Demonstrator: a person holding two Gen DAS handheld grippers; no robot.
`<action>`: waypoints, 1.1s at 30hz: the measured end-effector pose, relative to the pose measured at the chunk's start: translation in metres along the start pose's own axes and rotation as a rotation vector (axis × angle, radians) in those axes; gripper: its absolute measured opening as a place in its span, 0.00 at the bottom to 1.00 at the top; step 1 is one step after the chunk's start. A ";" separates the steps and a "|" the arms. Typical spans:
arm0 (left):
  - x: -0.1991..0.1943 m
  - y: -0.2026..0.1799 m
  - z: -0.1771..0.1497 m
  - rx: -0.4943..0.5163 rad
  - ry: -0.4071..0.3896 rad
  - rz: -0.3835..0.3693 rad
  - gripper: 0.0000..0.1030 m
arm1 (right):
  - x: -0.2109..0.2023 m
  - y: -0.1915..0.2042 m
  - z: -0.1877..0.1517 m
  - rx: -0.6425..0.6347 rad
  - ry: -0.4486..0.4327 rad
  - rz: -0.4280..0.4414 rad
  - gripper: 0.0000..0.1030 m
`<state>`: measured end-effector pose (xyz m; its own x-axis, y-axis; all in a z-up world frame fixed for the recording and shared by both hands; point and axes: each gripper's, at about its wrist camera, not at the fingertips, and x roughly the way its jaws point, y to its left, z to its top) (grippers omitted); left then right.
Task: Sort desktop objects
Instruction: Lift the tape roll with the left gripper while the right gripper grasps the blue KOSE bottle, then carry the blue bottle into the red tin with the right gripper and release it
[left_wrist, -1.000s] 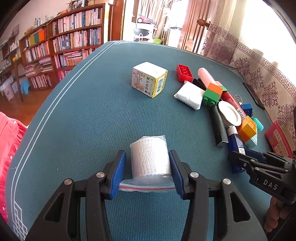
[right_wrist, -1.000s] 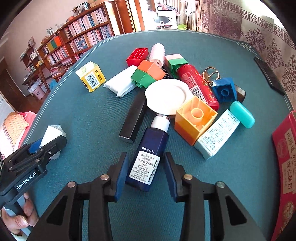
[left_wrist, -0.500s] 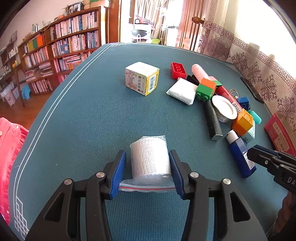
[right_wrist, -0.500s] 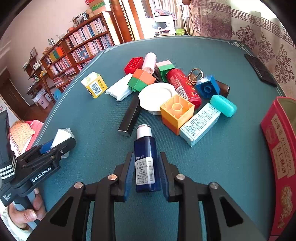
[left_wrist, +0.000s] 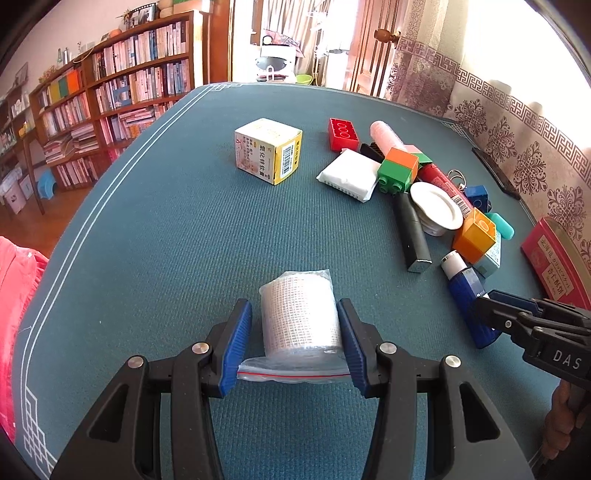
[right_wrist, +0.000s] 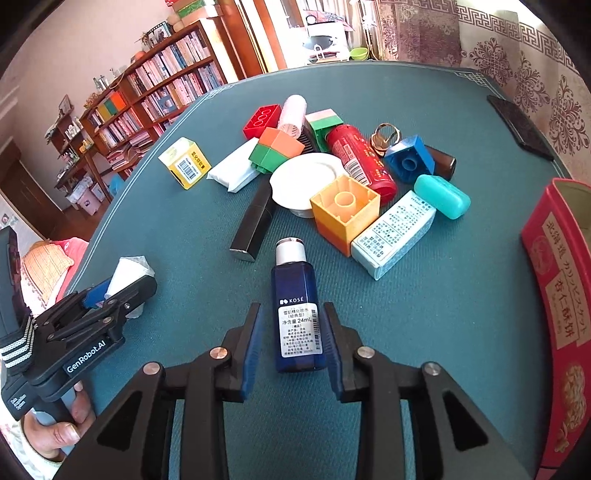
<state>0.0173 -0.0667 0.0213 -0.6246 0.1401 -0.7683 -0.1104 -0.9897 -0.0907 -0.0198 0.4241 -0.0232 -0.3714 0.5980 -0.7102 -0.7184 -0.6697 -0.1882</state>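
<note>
A teal felt table (left_wrist: 155, 236) holds a jumble of small things waiting to be sorted. The left gripper (left_wrist: 295, 339) is clamped on a roll of white gauze (left_wrist: 300, 314) sealed in a clear zip bag, its blue pads pressing both sides of the roll, low over the near part of the felt, well apart from the pile. The right gripper (right_wrist: 291, 339) straddles a small dark blue bottle (right_wrist: 297, 306) with a white cap, which lies flat on the felt; its jaws are opening, and a gap shows on either side of the bottle, so nothing is being squeezed. The bottle sits just clear of the heap, probably drawn out to start its own group. Behind it lie a black tube (right_wrist: 255, 225), a white dish (right_wrist: 306, 177), an orange block (right_wrist: 345, 208), a pale blue carton (right_wrist: 395, 232), a teal case (right_wrist: 441, 195) and a red can (right_wrist: 360, 160). A yellow box (left_wrist: 269, 149) stands alone farther back, and a red tin (right_wrist: 561, 295) waits at the right edge, possibly as a container.
</note>
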 end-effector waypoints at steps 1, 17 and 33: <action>0.000 -0.001 0.000 0.002 0.000 0.000 0.49 | 0.004 0.000 0.001 0.000 0.008 -0.003 0.42; -0.007 -0.009 0.001 0.028 -0.024 0.006 0.49 | 0.009 0.020 0.000 -0.099 0.017 -0.066 0.31; -0.066 -0.104 0.021 0.211 -0.126 -0.122 0.49 | -0.136 -0.036 -0.021 0.026 -0.272 -0.113 0.31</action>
<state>0.0538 0.0274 0.0944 -0.6866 0.2733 -0.6737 -0.3409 -0.9395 -0.0337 0.0685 0.3580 0.0659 -0.4297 0.7664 -0.4774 -0.7779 -0.5827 -0.2354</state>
